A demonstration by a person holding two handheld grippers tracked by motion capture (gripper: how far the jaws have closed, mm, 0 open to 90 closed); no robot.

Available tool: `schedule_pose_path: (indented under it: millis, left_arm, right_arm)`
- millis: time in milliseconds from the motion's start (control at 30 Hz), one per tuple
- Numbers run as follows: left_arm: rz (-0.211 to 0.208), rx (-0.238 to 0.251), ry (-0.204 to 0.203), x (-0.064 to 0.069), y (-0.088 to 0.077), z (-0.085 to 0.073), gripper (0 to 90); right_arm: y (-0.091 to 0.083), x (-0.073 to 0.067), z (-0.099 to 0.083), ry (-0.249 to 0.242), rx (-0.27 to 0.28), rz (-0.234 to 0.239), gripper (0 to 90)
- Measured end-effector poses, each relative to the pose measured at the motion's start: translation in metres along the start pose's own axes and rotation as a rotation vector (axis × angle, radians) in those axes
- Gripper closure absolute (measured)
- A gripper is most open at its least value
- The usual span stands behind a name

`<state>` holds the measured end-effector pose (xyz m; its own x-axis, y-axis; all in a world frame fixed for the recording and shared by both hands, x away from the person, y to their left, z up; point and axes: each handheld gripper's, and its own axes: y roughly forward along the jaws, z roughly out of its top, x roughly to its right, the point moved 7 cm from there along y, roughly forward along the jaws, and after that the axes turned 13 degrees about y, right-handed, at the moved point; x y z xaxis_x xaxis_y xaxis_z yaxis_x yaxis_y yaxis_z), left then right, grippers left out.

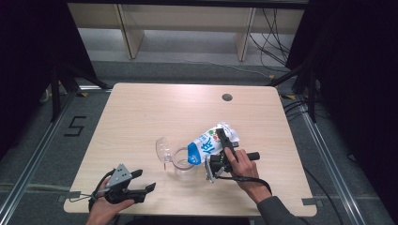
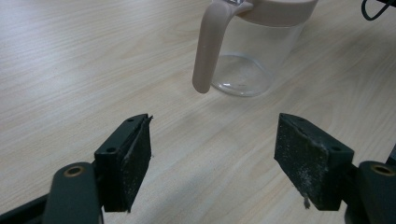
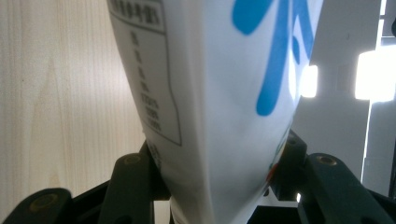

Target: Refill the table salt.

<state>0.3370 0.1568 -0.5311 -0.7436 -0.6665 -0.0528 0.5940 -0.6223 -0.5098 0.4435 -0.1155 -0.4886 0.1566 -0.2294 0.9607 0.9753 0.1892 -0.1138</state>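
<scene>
Spanning most of high view: light wood table (image 1: 141,117); clear jug (image 1: 180,161) with pale pink handle (image 2: 205,51) upright near centre; white-blue carton (image 1: 209,143) tilted, lower end over jug rim, clamped between right gripper (image 1: 220,157) jaws; left gripper (image 1: 136,185) at near-left table edge, jaws spread wide, nothing between, well apart from jug

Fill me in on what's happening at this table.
A person works with two hand-held grippers at a light wooden table. The right gripper is clamped on a white carton with blue print, tipped with its top end over the open mouth of a clear pitcher with a beige rim and handle. The left gripper sits open near the table's front edge, holding nothing, aimed toward the pitcher.
</scene>
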Motion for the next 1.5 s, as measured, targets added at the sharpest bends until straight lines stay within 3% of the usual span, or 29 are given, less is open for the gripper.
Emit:
schedule_pose_path:
  millis: [333,400,433,700,767,800,867,967,1033,1100,1200,1500]
  left_arm:
    - [0.006,0.000,-0.003,0.0000,-0.0005,0.0002,26.8]
    - [0.006,0.000,-0.004,0.0001,-0.0005,0.0002,26.8]
    - [0.006,-0.001,-0.003,-0.0001,-0.0006,0.0002,26.8]
    - [0.005,0.000,0.004,-0.0003,-0.0007,0.0004,26.8]
    - [0.006,0.000,0.007,-0.0004,-0.0008,0.0004,26.8]
    - [0.006,0.000,0.007,-0.0004,-0.0008,0.0004,26.8]
    - [0.005,0.000,-0.004,0.0002,-0.0006,0.0003,26.8]
    - [0.006,-0.006,0.003,-0.0001,-0.0008,-0.0001,26.8]
    - [0.006,-0.006,0.003,-0.0001,-0.0008,-0.0001,26.8]
    - [0.006,-0.005,0.002,0.0000,-0.0008,-0.0001,26.8]
    - [-0.001,-0.001,0.000,0.0002,-0.0001,0.0000,26.9]
    - [0.001,0.000,-0.001,0.0001,0.0000,0.0001,26.8]
  right_arm:
    - [-0.0013,0.0013,-0.0006,0.006,0.002,-0.010,54.6]
    - [-0.0015,0.0051,0.0018,-0.043,0.011,-0.012,54.7]
    - [-0.0020,0.0026,0.0001,-0.005,0.001,-0.008,54.8]
    - [-0.0043,0.0039,-0.0009,-0.022,-0.024,0.007,55.2]
    - [-0.0022,0.0035,0.0002,-0.003,0.018,-0.019,55.3]
    - [-0.0038,0.0043,-0.0002,-0.019,-0.006,-0.012,55.3]
    - [-0.0033,0.0040,-0.0002,-0.012,0.001,-0.015,55.4]
    - [-0.0039,0.0058,0.0013,-0.040,0.002,-0.022,55.5]
    - [-0.0041,0.0039,0.0005,-0.018,-0.003,-0.021,55.6]
    - [-0.0048,0.0042,0.0000,-0.028,-0.014,-0.020,55.7]
    - [-0.0026,0.0047,0.0021,-0.025,0.027,-0.039,55.8]
    - [-0.0034,0.0061,0.0013,-0.032,0.007,-0.033,56.5]
